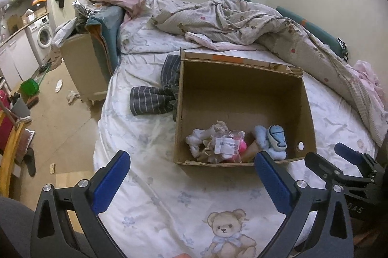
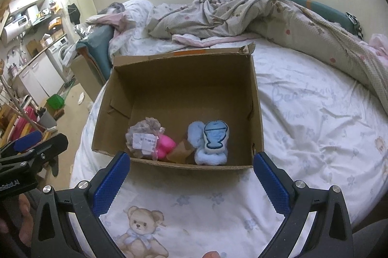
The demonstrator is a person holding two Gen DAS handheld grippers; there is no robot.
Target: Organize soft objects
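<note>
An open cardboard box stands on the bed. Along its near wall lie a blue fish plush, a pink toy, a brown cone-shaped toy and a bagged bundle with a white label. My left gripper hangs open over the sheet just in front of the box, nothing between its blue pads. My right gripper is also open and empty at the box's near edge; it shows at the right in the left wrist view.
A striped grey garment lies left of the box. A rumpled quilt and pillows fill the far side of the bed. The white teddy-print sheet stretches to the right. The floor on the left holds a green bin and litter.
</note>
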